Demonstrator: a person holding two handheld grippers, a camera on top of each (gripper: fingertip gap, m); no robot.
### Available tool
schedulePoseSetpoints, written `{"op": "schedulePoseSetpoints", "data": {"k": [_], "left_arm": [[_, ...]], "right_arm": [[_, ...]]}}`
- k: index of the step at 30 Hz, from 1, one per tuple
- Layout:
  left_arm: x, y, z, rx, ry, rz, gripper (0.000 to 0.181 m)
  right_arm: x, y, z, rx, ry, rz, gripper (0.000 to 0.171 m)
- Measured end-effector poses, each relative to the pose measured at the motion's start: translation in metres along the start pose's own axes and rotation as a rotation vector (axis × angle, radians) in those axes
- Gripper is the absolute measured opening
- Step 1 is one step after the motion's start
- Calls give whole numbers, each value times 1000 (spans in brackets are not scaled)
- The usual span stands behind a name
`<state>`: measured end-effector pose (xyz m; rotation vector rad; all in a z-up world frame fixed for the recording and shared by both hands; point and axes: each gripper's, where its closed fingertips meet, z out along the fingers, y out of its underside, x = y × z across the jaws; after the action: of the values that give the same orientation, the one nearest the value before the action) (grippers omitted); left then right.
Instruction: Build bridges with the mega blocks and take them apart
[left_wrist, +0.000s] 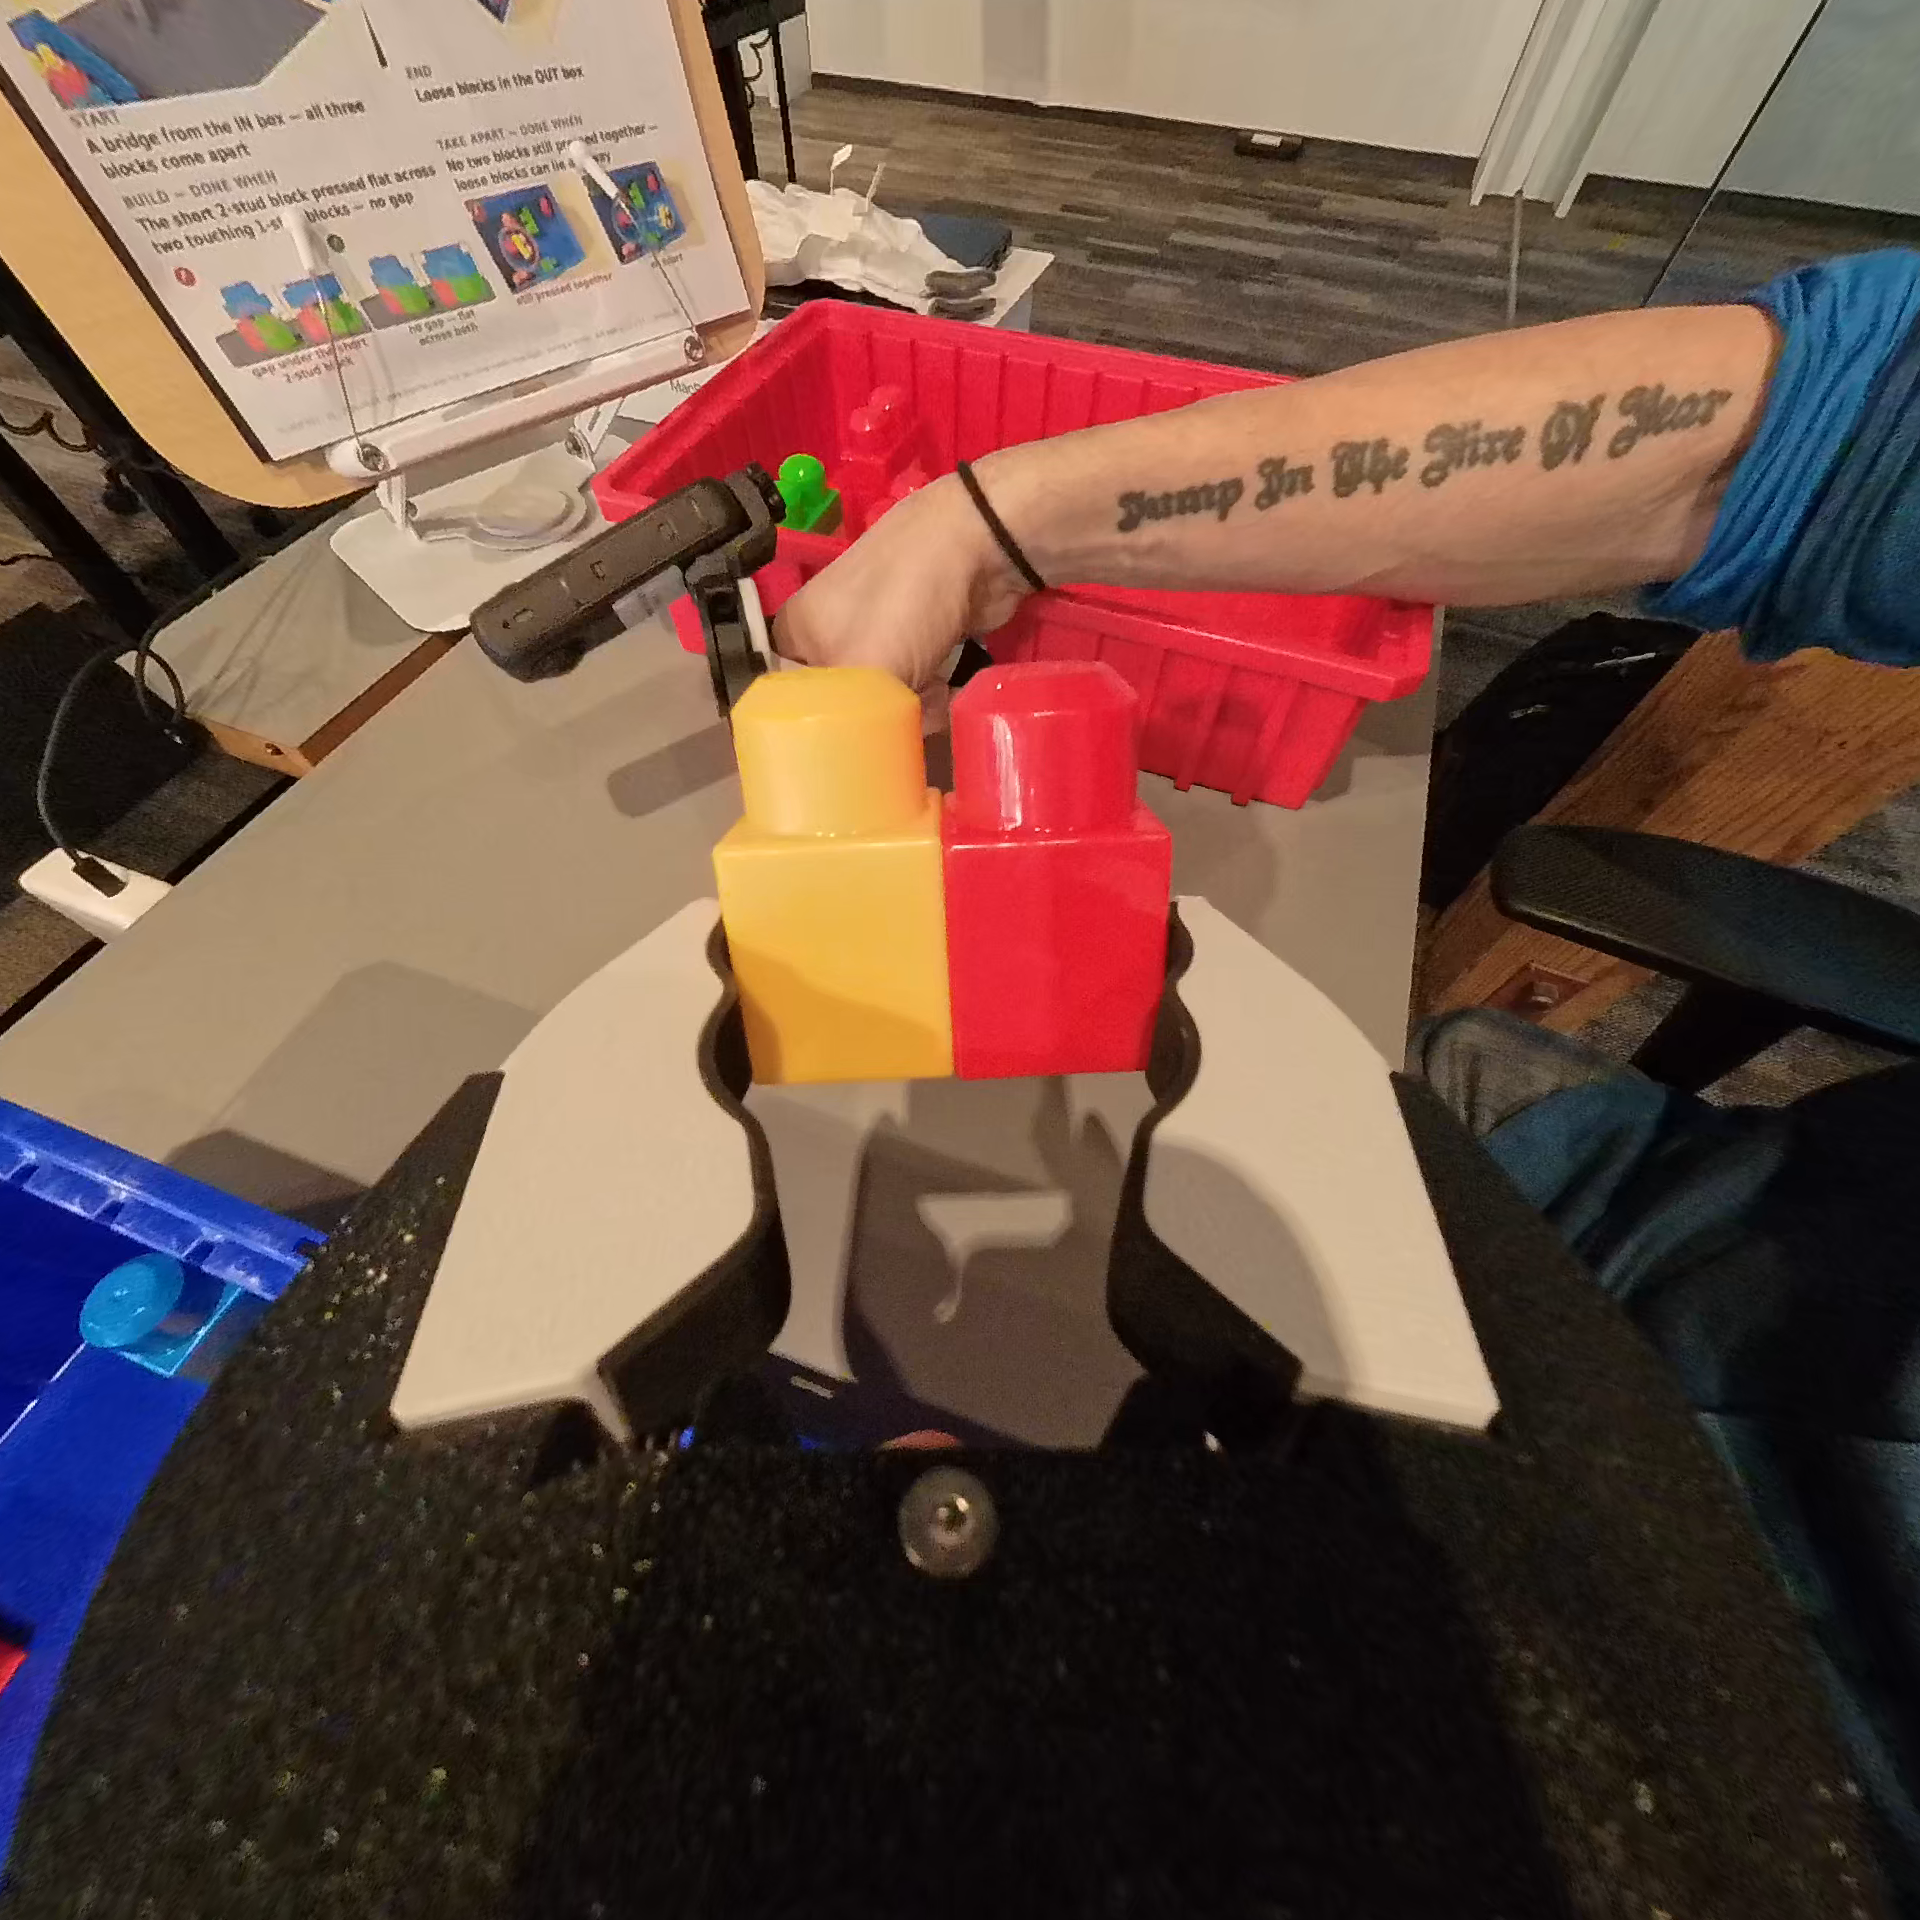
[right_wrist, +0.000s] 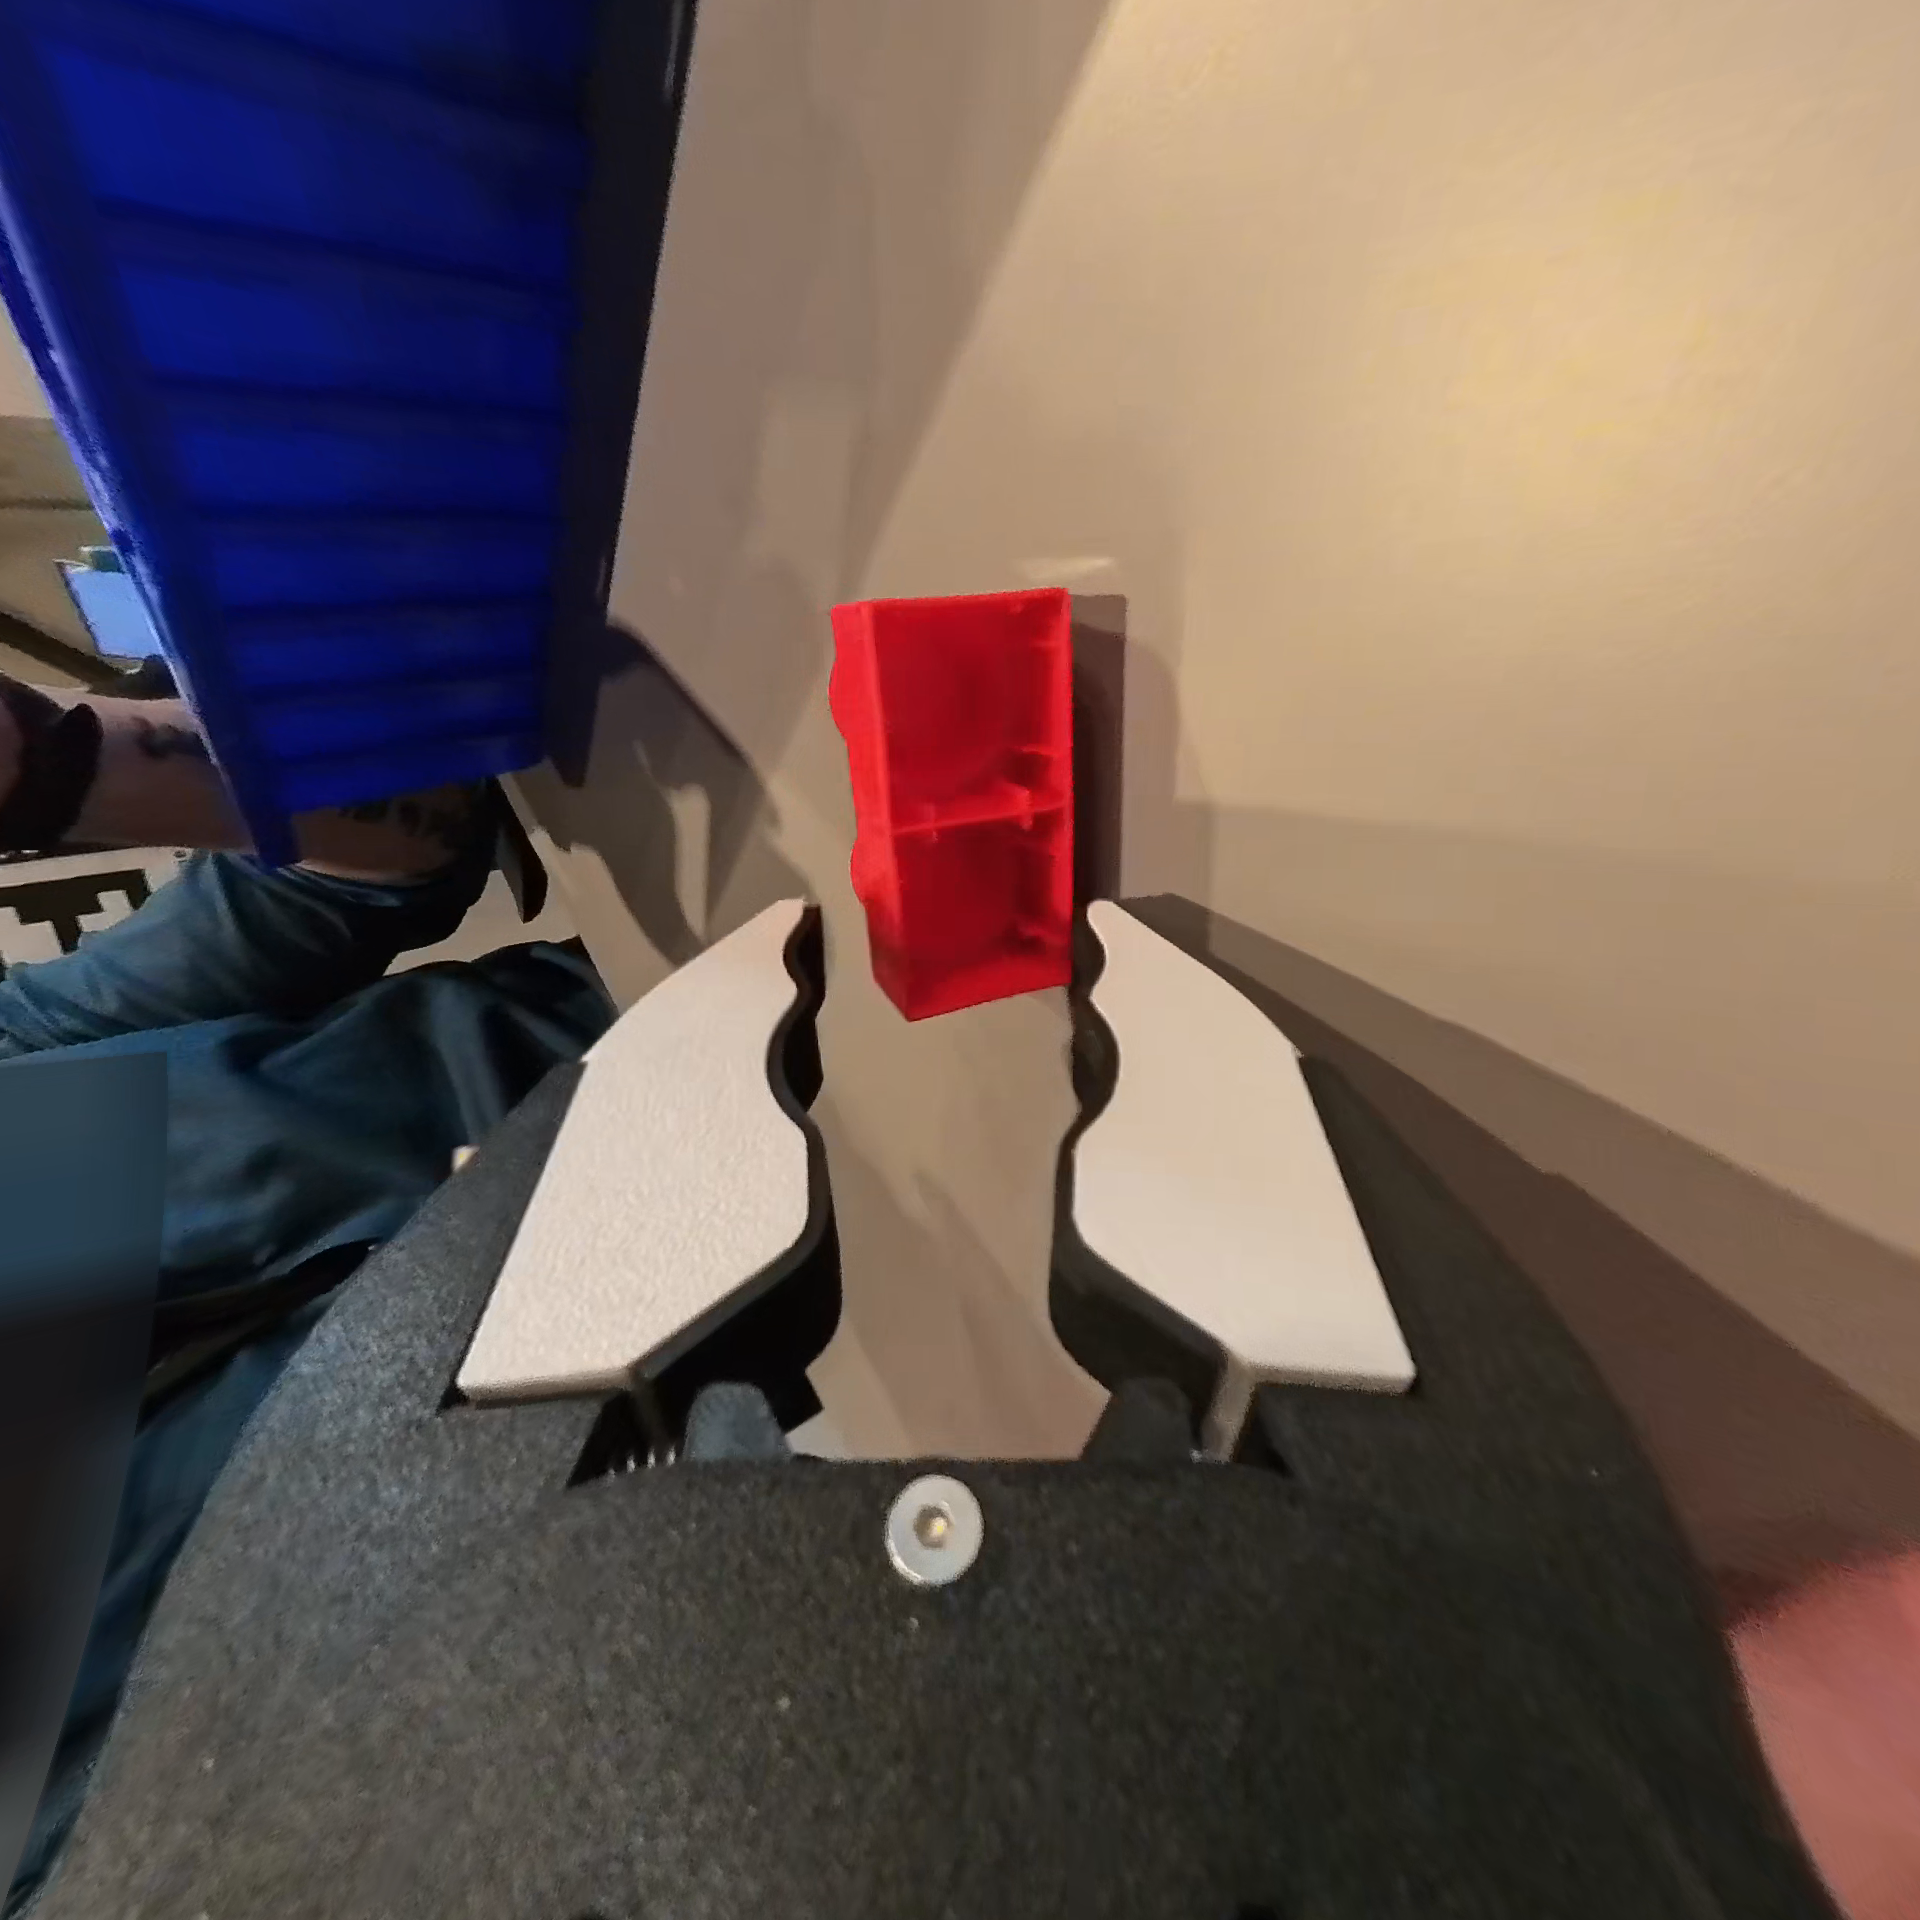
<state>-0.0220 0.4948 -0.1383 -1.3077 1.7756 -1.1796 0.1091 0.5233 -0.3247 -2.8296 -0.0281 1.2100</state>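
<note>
Your left gripper (left_wrist: 951, 997) pinched two one-stud blocks side by side, studs up: the yellow block (left_wrist: 831, 914) against its left finger, the red block (left_wrist: 1055, 914) against its right finger. The pair touched each other and was held above the grey desk (left_wrist: 436, 894).

Your right gripper (right_wrist: 945, 966) had its jaws closed on a red two-stud block (right_wrist: 961, 800), hollow underside toward the camera.

The red bin (left_wrist: 1195, 665) stood at the desk's far right edge with a green block (left_wrist: 805, 494) inside. The blue bin (left_wrist: 94, 1288) sat at the near left edge.
</note>
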Motion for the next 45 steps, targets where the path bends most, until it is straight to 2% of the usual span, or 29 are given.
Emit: {"op": "schedulePoseSetpoints", "data": {"k": [1, 3, 5, 8, 10, 12, 13, 14, 15, 17, 20, 29, 38, 45], "left_arm": [[0, 0, 0, -1, 1, 0, 75], [1, 0, 1, 0, 5, -2, 75], [1, 0, 1, -1, 10, -3, 75], [2, 0, 3, -1, 15, -3, 75], [3, 0, 3, 2, 20, -4, 75], [4, 0, 3, 5, 26, -6, 75], [4, 0, 3, 8, 29, -7, 75], [4, -1, 2, 11, 32, -9, 75], [4, -2, 2, 15, 35, -9, 75], [4, -4, -1, 24, 36, -7, 75], [4, -7, -6, 33, 31, 0, 75], [-6, -2, -23, 52, 11, -19, 75], [-16, 13, -26, 38, 0, -67, 75], [-13, 15, -22, 35, 21, -78, 75]], "right_arm": [[1, 0, -1, 3, 11, 3, 45], [1, 1, -2, 2, 23, -19, 50], [-8, -2, -7, 24, -7, -60, 71], [-11, -8, -18, 39, 71, -201, 74], [-13, -11, -29, 15, 197, -376, 74], [-9, -16, -45, -46, 419, -641, 69], [-8, -21, -54, -72, 549, -793, 73], [-10, -26, -62, -103, 648, -940, 84], [-16, -29, -65, -144, 702, -1073, 88], [-25, -29, -66, -248, 742, -1292, 76], [-35, -31, -57, -339, 730, -1440, 83], [-8, -24, -11, -620, 647, -1583, 83], [21, -22, 1, -754, 594, -1517, 77], [28, -18, 4, -777, 585, -1549, 79]]}}
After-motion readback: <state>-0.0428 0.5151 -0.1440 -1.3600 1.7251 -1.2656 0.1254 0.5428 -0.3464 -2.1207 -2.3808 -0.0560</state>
